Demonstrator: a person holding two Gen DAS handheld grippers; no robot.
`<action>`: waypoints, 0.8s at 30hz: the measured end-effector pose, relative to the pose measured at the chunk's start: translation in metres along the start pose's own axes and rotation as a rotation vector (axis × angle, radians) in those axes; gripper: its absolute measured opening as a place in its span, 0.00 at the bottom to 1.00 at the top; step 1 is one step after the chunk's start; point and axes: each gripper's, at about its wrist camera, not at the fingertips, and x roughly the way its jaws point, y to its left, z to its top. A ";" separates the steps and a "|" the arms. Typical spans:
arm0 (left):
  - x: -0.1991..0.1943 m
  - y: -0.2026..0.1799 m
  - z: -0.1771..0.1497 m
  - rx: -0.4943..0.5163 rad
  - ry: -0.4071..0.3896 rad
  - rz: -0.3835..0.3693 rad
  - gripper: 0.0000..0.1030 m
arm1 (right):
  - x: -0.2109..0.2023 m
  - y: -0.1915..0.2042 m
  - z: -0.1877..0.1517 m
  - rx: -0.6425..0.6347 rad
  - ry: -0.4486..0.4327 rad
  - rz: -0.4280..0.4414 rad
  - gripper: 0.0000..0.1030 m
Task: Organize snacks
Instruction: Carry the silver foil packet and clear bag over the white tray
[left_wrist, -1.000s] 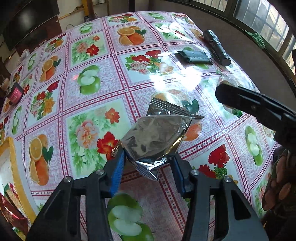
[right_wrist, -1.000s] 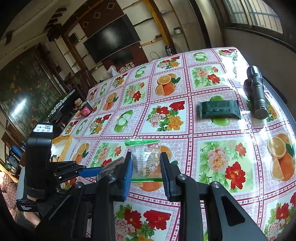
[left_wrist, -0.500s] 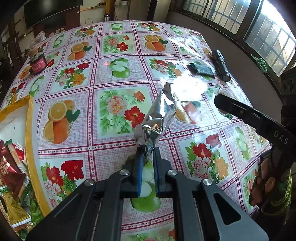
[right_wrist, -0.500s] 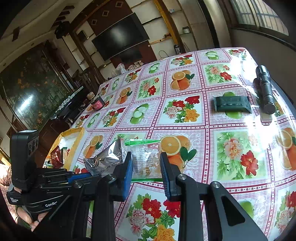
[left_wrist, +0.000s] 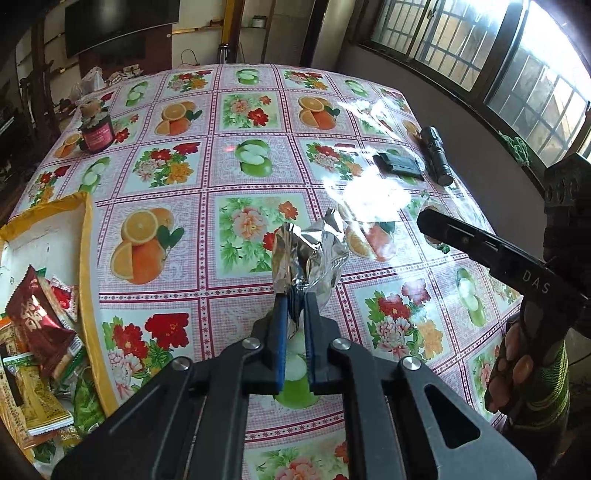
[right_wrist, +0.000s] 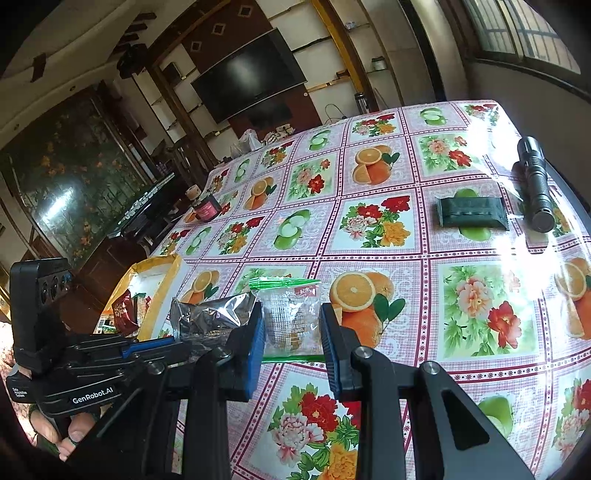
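**snackbot_fan:** Since both hands are loaded right now, which one goes to the box first? Here's what I see: the left tool (left_wrist: 295, 295) is pinched nearly flat on the near end of a silver foil packet (left_wrist: 314, 254), which stands up out of the jaws and is lifted clear of the counter (left_wrist: 258, 155). The right tool (right_wrist: 291, 332) is clamped on a clear packet with green edges (right_wrist: 290, 317), squeezing it across its width, so its long axis points away from the tool toward the far side.

**umi_tinkerer:** Left one, I'd say. The yellow-rimmed box (left_wrist: 86, 258) with the other snacks in it sits at the near left corner of the counter, and in the left wrist view it's just left of the foil packet. From the right wrist view the same box (right_wrist: 162, 288) is further left, beyond the left tool (right_wrist: 147, 345) and the foil (right_wrist: 210, 314). So the left hand is nearer and the right hand's path is kind of blocked by it.

**snackbot_fan:** So swing left, drop over the box?

**umi_tinkerer:** My guess, yeah. The foil packet's length runs away from the jaws, so the far end has to clear the yellow rim before letting go. The torch (left_wrist: 436, 155) and dark pouch (left_wrist: 397, 164) at the far right aren't in the way.
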 end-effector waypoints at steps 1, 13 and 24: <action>-0.004 0.002 -0.001 -0.006 -0.006 0.003 0.09 | 0.001 0.002 0.000 -0.001 0.001 0.003 0.27; -0.052 0.034 -0.017 -0.067 -0.092 0.084 0.06 | 0.019 0.046 -0.006 -0.062 0.033 0.090 0.27; -0.082 0.045 -0.024 -0.086 -0.156 0.145 0.06 | 0.025 0.080 -0.009 -0.115 0.044 0.142 0.27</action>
